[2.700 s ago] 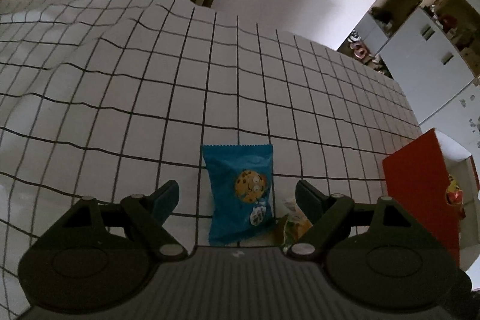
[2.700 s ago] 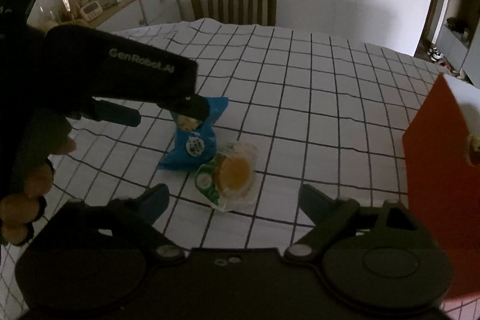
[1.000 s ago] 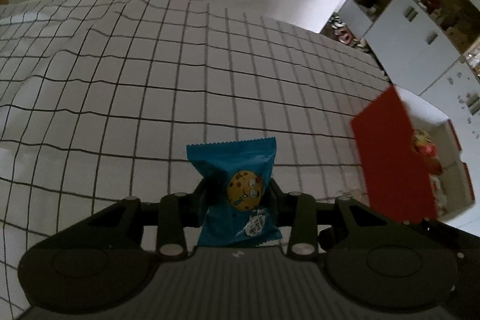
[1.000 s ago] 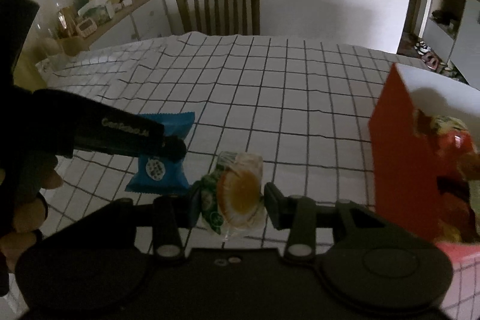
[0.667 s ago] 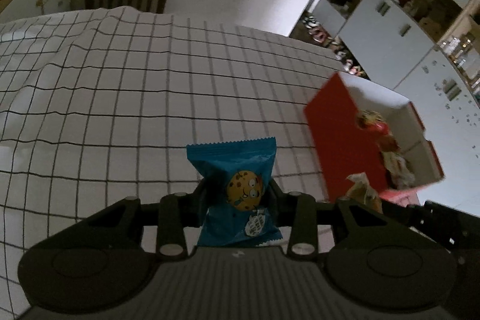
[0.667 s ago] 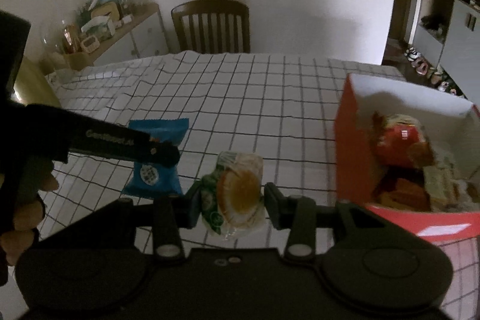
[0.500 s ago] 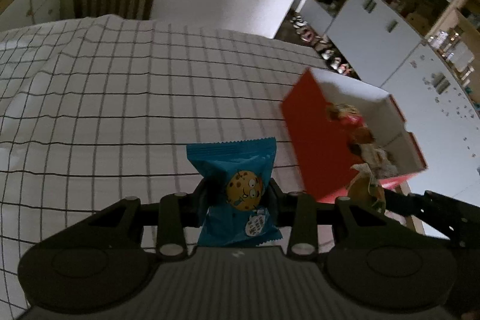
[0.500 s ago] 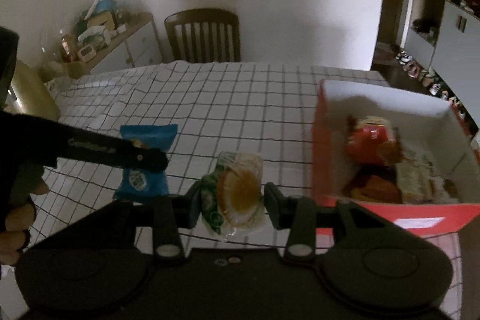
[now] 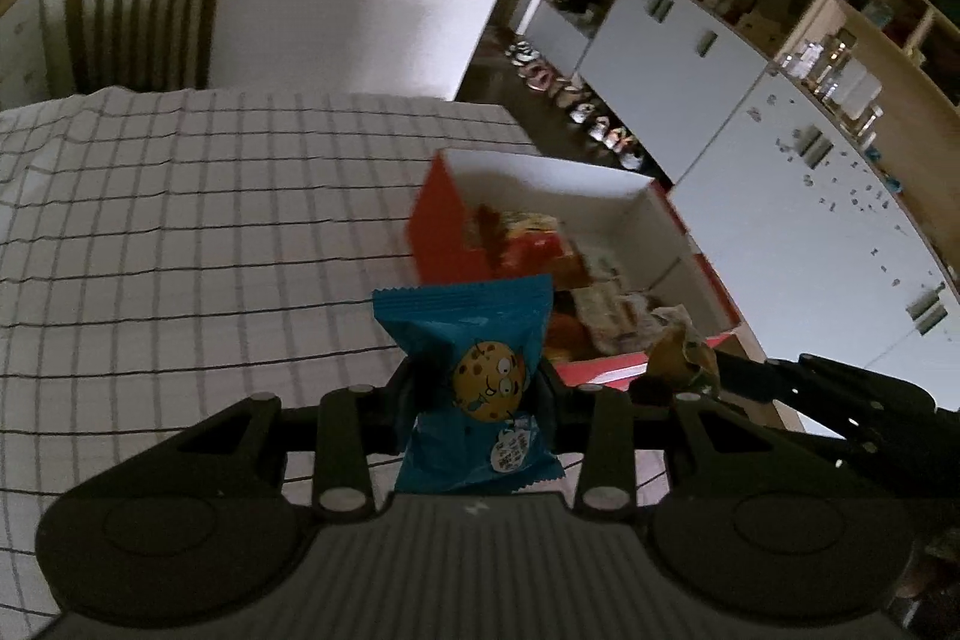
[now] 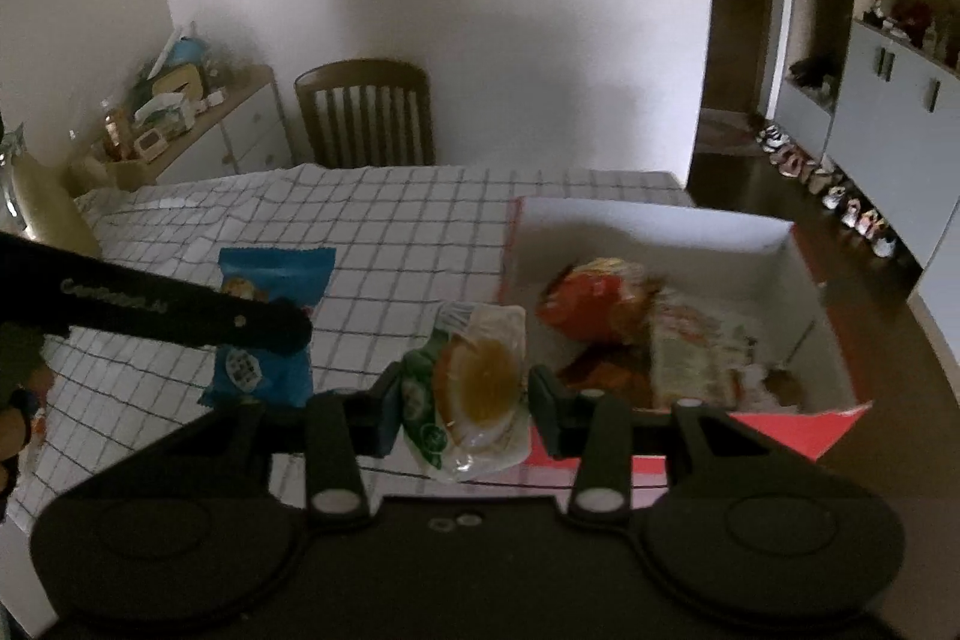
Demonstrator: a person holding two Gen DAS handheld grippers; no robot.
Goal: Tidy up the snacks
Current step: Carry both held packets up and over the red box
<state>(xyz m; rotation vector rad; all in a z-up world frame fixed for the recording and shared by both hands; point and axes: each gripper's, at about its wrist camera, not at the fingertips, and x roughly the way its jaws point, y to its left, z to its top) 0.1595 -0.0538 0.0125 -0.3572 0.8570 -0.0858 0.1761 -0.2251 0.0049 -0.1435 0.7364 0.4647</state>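
Snacks clamped in both grippers (image 9: 477,394) (image 10: 459,400) (red box (image 10: 828,427) beside).

Both wrist views raised above table (image 9: 150,220), looking forward-down; share red box (image 9: 444,232) (image 10: 840,418), chair (image 10: 366,112)

Box (image 10: 651,220) on table (image 10: 384,220); chair (image 10: 365,112) behind.

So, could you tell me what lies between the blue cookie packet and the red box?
In the right wrist view, only checked tablecloth separates blue cookie packet from red box.
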